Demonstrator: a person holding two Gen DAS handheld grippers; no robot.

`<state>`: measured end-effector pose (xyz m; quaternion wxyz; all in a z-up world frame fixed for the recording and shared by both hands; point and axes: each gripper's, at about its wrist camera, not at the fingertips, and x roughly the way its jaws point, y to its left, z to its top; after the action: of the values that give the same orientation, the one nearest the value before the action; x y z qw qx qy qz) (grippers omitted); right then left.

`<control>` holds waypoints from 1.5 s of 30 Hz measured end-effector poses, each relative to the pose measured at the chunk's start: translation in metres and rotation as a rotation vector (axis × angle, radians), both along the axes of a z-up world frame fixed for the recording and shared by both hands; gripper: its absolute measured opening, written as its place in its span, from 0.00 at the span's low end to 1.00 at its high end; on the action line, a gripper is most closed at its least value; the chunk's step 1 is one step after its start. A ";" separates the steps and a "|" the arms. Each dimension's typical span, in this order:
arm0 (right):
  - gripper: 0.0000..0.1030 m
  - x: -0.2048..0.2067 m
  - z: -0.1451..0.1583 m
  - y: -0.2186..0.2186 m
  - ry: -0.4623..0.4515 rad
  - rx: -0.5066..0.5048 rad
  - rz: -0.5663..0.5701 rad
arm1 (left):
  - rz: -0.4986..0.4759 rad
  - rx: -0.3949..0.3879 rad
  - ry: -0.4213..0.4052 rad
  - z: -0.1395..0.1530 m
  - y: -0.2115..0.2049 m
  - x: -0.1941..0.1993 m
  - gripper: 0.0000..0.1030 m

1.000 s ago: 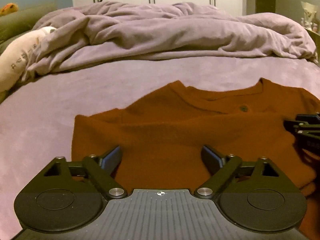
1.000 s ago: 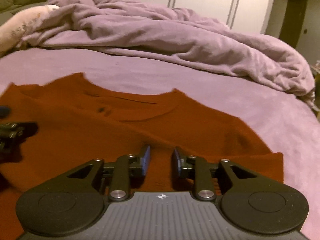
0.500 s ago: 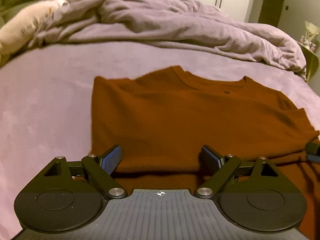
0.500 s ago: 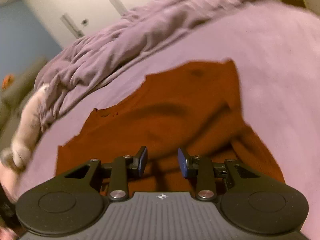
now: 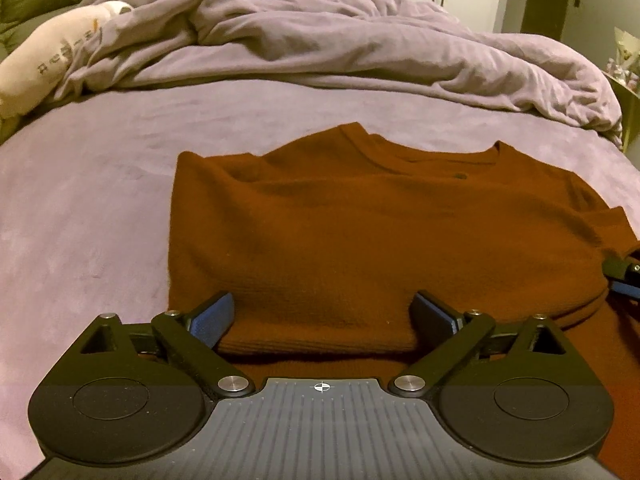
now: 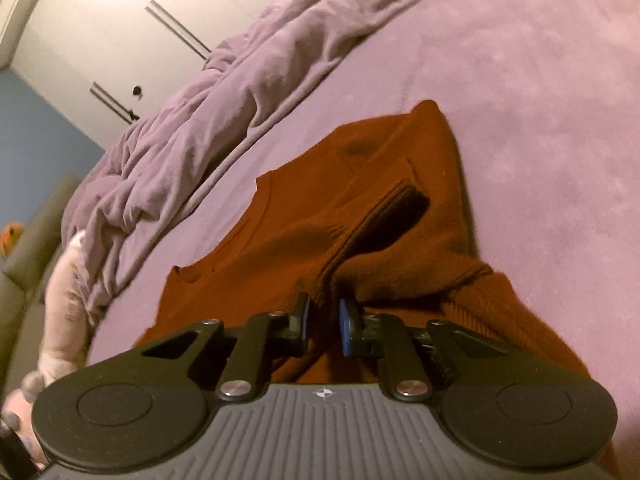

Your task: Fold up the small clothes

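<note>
A rust-brown sweater (image 5: 360, 240) lay on a bed covered with a purple sheet (image 5: 80, 184). It lay partly folded, with one layer on top of another and its round neck (image 5: 420, 152) at the far end. In the right wrist view the sweater (image 6: 360, 216) had a raised fold running up its middle, and a dark gap showed under that fold.

The right gripper (image 6: 323, 322) had just been closing. Its two blue pads (image 6: 345, 332) stood close together and pinched a ridge of the sweater between them. The whole view from this gripper was tipped to one side.

The left gripper (image 5: 322, 316) had just been opening, and its jaws stood wide apart. Its blue pads (image 5: 212, 316) sat at the near edge of the sweater's top layer, one on each side. They held nothing. At the right edge of that view, a small part of the right gripper (image 5: 624, 276) showed beside the sweater.

Farther back, a crumpled purple blanket (image 5: 340, 40) was bunched across the bed. A cream pillow with letters on it (image 5: 44, 68) lay at the left. White cupboard doors (image 6: 140, 20) stood behind the bed.
</note>
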<state>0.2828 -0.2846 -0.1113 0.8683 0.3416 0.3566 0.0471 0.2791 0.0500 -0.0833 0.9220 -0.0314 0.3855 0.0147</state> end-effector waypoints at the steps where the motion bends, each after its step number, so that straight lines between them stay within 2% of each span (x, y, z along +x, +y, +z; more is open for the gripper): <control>1: 0.14 -0.001 0.000 -0.001 0.000 0.004 -0.003 | -0.003 0.001 0.002 0.001 0.001 -0.001 0.97; 5: 0.15 -0.016 0.006 -0.004 0.015 -0.014 0.038 | -0.021 -0.012 0.016 0.007 0.006 -0.018 0.96; 8: 0.15 -0.045 0.015 -0.008 0.030 -0.110 0.095 | -0.049 0.053 0.066 0.004 0.005 -0.044 0.96; 12: 0.15 -0.099 0.027 -0.016 0.047 -0.222 0.147 | -0.058 0.058 0.059 0.009 0.015 -0.094 0.96; 15: 0.19 -0.144 0.038 -0.020 0.061 -0.334 0.175 | -0.014 0.013 0.088 0.014 0.030 -0.129 0.96; 18: 0.21 -0.188 0.043 -0.029 0.095 -0.344 0.199 | 0.005 -0.046 0.135 0.017 0.045 -0.162 0.96; 19: 0.22 -0.201 0.043 -0.030 0.102 -0.351 0.206 | 0.002 -0.037 0.155 0.017 0.049 -0.172 0.96; 22: 0.33 -0.237 0.040 -0.031 0.148 -0.392 0.225 | -0.017 0.040 0.168 0.016 0.055 -0.194 0.96; 24: 0.33 -0.256 0.036 -0.031 0.154 -0.378 0.237 | -0.026 0.060 0.203 0.015 0.059 -0.202 0.90; 25: 0.33 -0.261 0.034 -0.029 0.160 -0.362 0.244 | -0.030 0.065 0.219 0.014 0.063 -0.206 0.85; 28: 0.33 -0.270 0.033 -0.028 0.171 -0.377 0.240 | -0.022 0.056 0.228 0.018 0.075 -0.217 0.84; 35: 0.38 -0.276 0.042 -0.032 0.164 -0.425 0.203 | -0.050 -0.084 0.301 0.016 0.092 -0.227 0.77; 37: 0.38 -0.276 0.041 -0.034 0.169 -0.397 0.201 | -0.073 -0.134 0.323 0.011 0.091 -0.227 0.74; 40: 0.38 -0.273 0.038 -0.034 0.179 -0.380 0.204 | -0.082 -0.153 0.328 0.006 0.090 -0.227 0.70; 43: 0.36 -0.268 0.033 -0.033 0.193 -0.353 0.215 | -0.080 -0.202 0.333 0.007 0.097 -0.224 0.55; 45: 0.31 -0.265 0.029 -0.032 0.209 -0.346 0.219 | -0.079 -0.234 0.340 0.008 0.102 -0.223 0.29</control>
<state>0.0181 -0.3167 -0.0826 0.8620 0.1498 0.4822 0.0438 0.0562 0.1520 -0.0755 0.8335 -0.1201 0.5358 -0.0614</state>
